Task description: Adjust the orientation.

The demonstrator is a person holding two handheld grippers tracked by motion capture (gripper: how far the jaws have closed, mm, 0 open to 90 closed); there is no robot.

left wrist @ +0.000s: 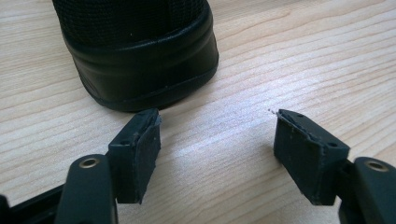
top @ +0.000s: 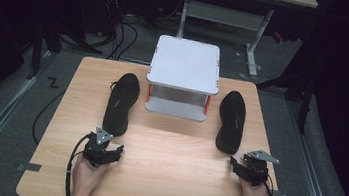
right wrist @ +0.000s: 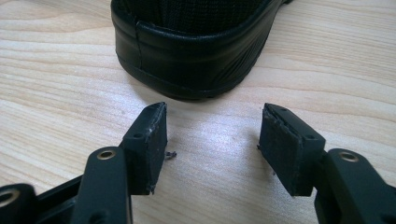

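Note:
Two black shoes lie on the wooden table (top: 170, 153), one on each side of a white two-tier rack (top: 183, 76). The left shoe (top: 121, 103) has its near end just ahead of my left gripper (top: 108, 150), which rests open on the table with nothing between its pads; that rounded end (left wrist: 144, 56) sits just beyond the left pad. The right shoe (top: 231, 121) ends just ahead of my right gripper (top: 246, 167), also open and empty. Its near end (right wrist: 196, 56) lies a short way past the jaw tips.
The white rack stands at the table's far middle, between the shoes. Bare wood (left wrist: 261, 56) stretches between the two grippers. Dark floor with cables (top: 125, 31) and a desk frame (top: 256, 32) lies beyond the far edge.

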